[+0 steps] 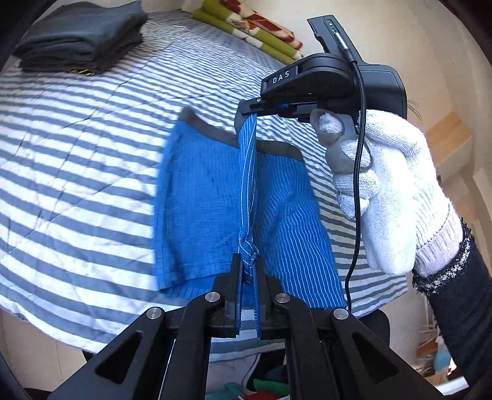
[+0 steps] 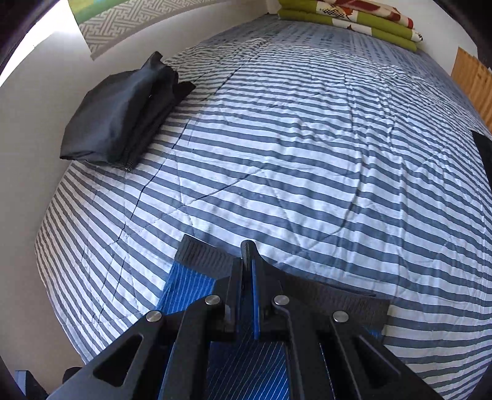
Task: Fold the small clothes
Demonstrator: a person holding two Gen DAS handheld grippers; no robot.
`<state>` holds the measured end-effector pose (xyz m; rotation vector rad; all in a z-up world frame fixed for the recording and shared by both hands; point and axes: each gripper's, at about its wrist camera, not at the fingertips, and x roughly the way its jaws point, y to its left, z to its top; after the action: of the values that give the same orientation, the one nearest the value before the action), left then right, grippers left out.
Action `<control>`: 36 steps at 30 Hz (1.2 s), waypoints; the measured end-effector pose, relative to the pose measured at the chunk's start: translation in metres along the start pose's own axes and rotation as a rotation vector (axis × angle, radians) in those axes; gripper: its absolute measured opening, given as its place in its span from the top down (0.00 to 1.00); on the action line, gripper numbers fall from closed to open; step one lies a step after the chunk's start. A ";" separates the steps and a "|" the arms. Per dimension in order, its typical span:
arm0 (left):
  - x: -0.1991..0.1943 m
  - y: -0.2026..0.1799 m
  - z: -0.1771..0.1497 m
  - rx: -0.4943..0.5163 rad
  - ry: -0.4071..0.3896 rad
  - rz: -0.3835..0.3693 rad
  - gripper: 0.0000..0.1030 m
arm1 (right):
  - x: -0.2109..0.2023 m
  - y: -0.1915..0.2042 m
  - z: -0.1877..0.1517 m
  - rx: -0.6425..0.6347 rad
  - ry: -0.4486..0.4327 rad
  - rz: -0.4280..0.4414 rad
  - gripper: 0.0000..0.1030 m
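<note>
Blue striped shorts (image 1: 286, 215) hang lengthwise over the striped bed (image 1: 77, 172), near its front edge; left gripper (image 1: 247, 261) clamped on the hem end, right gripper (image 1: 249, 112) clamped on the grey waistband end, farther in; lower drape and bed contact hidden; dark folded pile (image 1: 80, 37) at far-left corner.

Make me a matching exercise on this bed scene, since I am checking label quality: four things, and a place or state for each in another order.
Things:
1. blue shorts
2. dark folded clothes
3. green flowered blanket
4. left gripper

Places or states:
A. folded at the far end of the bed
B. stacked near the bed's left edge
C. shut on a bunched blue hem
D. held between both grippers above the striped cover

Pairs: 1-D, 2-B, 3-A, 4-C
</note>
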<state>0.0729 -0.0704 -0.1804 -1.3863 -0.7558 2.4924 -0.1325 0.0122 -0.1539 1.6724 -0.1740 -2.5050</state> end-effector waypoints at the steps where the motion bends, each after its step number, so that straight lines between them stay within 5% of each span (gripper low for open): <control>1: -0.002 0.008 -0.001 -0.014 -0.001 0.001 0.95 | 0.005 0.007 0.002 -0.007 0.006 -0.006 0.95; 14: -0.005 0.054 -0.015 -0.114 0.023 -0.016 0.98 | 0.045 0.057 0.009 -0.061 0.067 -0.047 0.95; 18: -0.003 0.052 -0.018 -0.098 0.042 -0.018 0.97 | 0.051 0.059 0.013 -0.081 0.098 0.022 0.86; 23: -0.023 0.048 -0.024 -0.085 0.057 0.001 0.89 | -0.002 0.024 0.020 -0.009 -0.024 0.151 0.81; 29: -0.058 0.030 -0.014 -0.005 -0.025 0.018 0.86 | -0.058 -0.019 -0.037 -0.039 -0.054 0.153 0.81; 36: 0.003 0.002 0.024 0.125 0.065 0.040 0.86 | -0.050 -0.057 -0.113 0.036 0.003 0.215 0.81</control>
<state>0.0519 -0.0789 -0.1731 -1.4434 -0.5550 2.4646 -0.0112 0.0741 -0.1605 1.5767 -0.3786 -2.3546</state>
